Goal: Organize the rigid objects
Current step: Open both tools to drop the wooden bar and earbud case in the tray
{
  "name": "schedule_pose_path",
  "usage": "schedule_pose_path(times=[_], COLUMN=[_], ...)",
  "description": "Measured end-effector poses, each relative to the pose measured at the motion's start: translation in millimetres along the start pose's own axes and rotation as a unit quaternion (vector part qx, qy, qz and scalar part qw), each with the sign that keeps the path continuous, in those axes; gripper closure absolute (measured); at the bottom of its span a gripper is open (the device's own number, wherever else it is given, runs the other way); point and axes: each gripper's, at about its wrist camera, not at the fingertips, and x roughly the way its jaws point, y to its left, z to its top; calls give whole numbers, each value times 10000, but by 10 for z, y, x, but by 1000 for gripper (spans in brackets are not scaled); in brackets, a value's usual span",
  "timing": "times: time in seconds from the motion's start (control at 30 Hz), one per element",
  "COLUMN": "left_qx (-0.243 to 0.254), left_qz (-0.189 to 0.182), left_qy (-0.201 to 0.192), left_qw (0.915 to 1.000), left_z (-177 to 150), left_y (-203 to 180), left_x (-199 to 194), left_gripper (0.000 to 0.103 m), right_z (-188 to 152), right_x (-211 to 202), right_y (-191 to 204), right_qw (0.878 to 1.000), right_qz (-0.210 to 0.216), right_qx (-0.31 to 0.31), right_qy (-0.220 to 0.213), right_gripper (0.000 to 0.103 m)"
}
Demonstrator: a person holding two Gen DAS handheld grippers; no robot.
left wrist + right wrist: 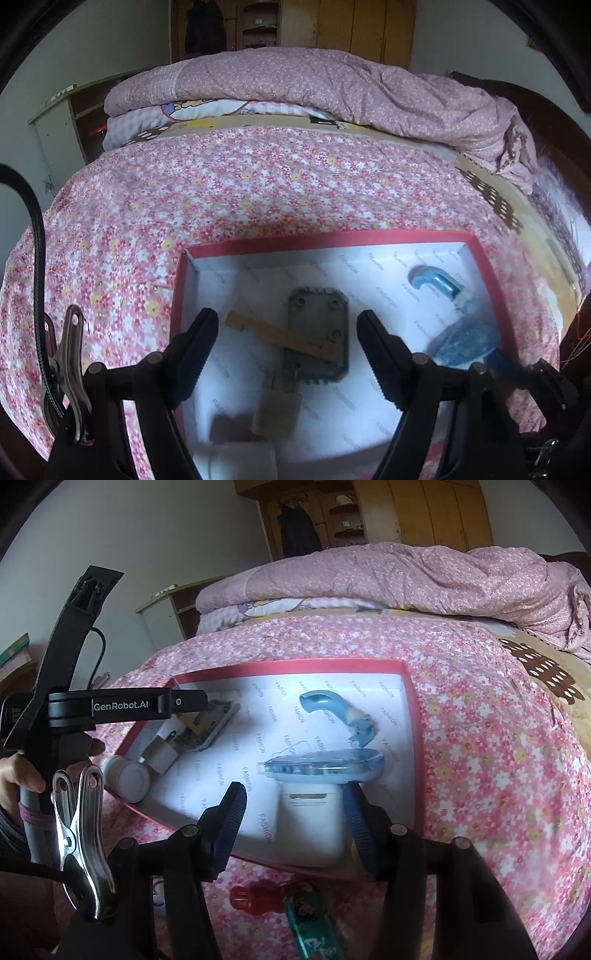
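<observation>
A red box (332, 236) with a white printed lining lies on the flowered bed. In it are a grey circuit board (317, 332) with a yellow strip (273, 334) across it, a white plug (275, 413), a blue hook (432, 280) and a blue tape dispenser (465, 343). My left gripper (286, 354) hangs open above the board with nothing between its fingers. In the right wrist view a white case (310, 819) lies in the box (295, 662) between the fingers of my right gripper (295, 812). Those jaws stand open, with a gap at the left pad.
A white round jar (129, 779) sits at the box's near left corner. A red small bottle (255, 897) and a green packet (314, 930) lie on the bedspread in front of the box. A folded pink quilt (332, 81) lies at the far end of the bed.
</observation>
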Motion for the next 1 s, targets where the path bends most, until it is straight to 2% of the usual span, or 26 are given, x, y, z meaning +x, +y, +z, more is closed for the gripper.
schedule_pose_path(times=[0.27, 0.67, 0.83, 1.0], left_qx=[83, 58, 258, 258], left_qz=[65, 3, 19, -97], left_qy=[143, 142, 160, 85], left_qw=[9998, 9999, 9995, 9996], left_z=[-116, -168, -255, -317], left_y=[-56, -148, -216, -224], left_x=[-72, -182, -226, -336], left_gripper=[22, 22, 22, 22], right_z=[-22, -9, -34, -58], right_x=[-51, -99, -139, -238], right_y=[17, -35, -11, 42], right_qw=[9999, 9996, 9997, 9997], right_qz=[119, 192, 179, 194], right_qx=[33, 181, 166, 172], right_qy=[-10, -38, 11, -52], right_gripper=[47, 47, 47, 47])
